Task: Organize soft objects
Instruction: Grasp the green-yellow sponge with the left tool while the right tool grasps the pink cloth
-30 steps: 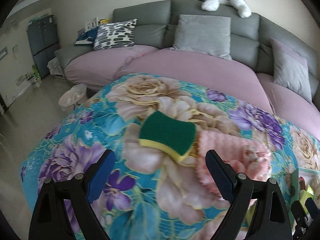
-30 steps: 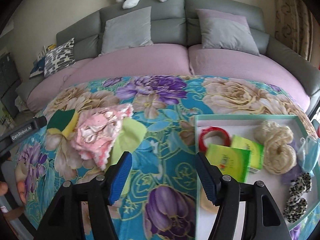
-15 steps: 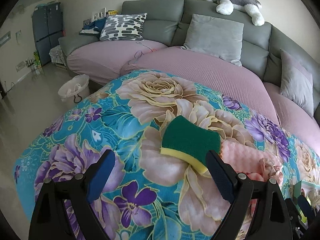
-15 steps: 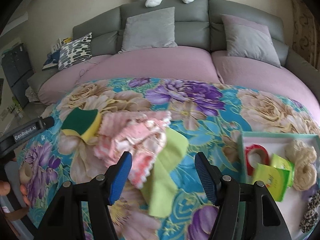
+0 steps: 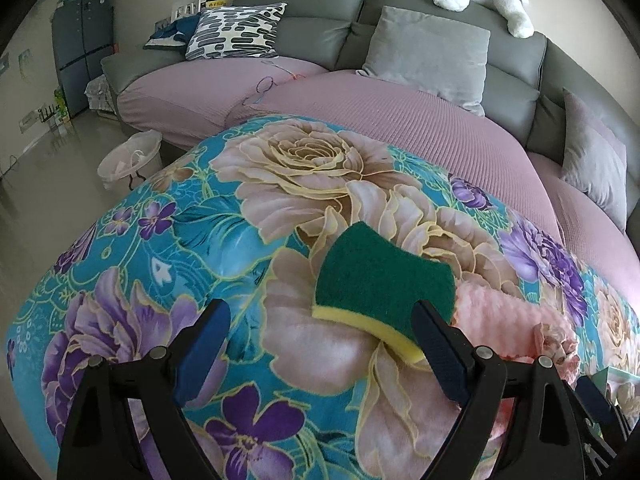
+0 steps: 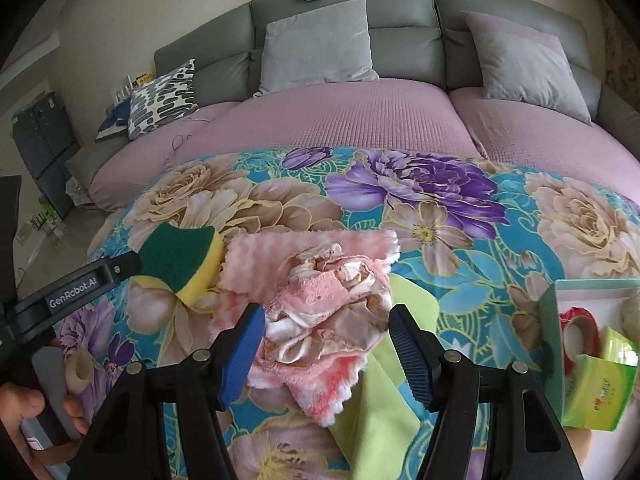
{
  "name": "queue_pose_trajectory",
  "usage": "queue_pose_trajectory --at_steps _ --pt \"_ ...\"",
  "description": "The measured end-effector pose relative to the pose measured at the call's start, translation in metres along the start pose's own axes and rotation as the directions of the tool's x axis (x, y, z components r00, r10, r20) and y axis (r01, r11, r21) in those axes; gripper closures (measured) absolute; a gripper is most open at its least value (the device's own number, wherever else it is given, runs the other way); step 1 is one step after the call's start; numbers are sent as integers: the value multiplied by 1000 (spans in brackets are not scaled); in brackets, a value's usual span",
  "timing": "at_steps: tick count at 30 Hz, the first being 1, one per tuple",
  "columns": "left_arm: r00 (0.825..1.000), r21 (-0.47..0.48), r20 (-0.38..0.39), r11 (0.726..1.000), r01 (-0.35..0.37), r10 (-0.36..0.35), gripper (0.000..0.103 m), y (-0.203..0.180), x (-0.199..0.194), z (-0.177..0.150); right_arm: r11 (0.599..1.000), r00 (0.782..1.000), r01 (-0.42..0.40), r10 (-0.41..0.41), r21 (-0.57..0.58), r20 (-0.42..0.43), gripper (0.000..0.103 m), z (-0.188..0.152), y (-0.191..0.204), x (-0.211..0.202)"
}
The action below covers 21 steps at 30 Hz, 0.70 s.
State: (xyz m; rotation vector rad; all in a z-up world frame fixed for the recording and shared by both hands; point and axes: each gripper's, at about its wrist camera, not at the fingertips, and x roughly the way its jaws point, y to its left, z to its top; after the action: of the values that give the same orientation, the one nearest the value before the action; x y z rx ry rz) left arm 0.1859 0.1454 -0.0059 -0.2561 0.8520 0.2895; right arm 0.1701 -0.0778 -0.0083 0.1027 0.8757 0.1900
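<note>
A green-and-yellow sponge (image 5: 384,292) lies on the floral blanket (image 5: 208,240), just ahead of my open left gripper (image 5: 320,354); its right finger (image 5: 438,356) covers the sponge's near right corner. The sponge also shows in the right wrist view (image 6: 182,258). A crumpled pink cloth (image 6: 320,300) lies to its right, also seen in the left wrist view (image 5: 516,320), partly over a light green cloth (image 6: 384,400). My open right gripper (image 6: 326,354) sits over the pink cloth's near edge.
A white tray with a teal rim (image 6: 554,320) at right holds a red tape roll (image 6: 578,330) and green tissue packs (image 6: 600,384). A grey-and-mauve sofa (image 5: 400,120) with cushions stands behind. A white basket (image 5: 128,158) sits on the floor at left.
Both grippers have moved left and closer: the left one toward the sponge, the right one from near the tray to the pink cloth. Both stay open.
</note>
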Motion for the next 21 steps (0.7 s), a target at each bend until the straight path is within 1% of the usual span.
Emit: queue_pose_trajectory --at_steps 1,3,6,8,10,12,15,18,21 --pt "1000 0 2 1000 4 -4 11 -1 2 1 1000 1000 -1 1 -2 -2 44 0 0 2" --pt "1000 -1 -3 1000 11 -11 11 -1 6 2 1000 1000 -2 2 3 -12 54 0 -1 8" --pt "999 -12 -16 999 35 -35 11 -2 13 5 1000 1000 -15 15 22 -20 66 0 -5 12" --pt "999 -11 -13 999 35 -35 11 -4 15 7 999 1000 -26 27 41 -14 72 0 -10 12" --pt "999 -9 -13 999 34 -34 11 -6 17 8 998 999 -32 33 53 -12 74 1 -14 12" --pt "999 -4 -18 999 41 -41 11 -10 20 8 997 999 -42 42 65 -11 83 1 -17 12" --pt "999 4 -23 999 41 -41 11 -15 25 9 996 999 -53 54 77 -7 89 2 -21 11" --pt "999 12 -28 999 36 -36 11 -22 29 9 995 998 -60 60 83 -2 92 4 -25 9" --pt "998 12 -38 999 47 -47 11 -28 34 10 994 998 -68 67 91 9 93 6 -29 6"
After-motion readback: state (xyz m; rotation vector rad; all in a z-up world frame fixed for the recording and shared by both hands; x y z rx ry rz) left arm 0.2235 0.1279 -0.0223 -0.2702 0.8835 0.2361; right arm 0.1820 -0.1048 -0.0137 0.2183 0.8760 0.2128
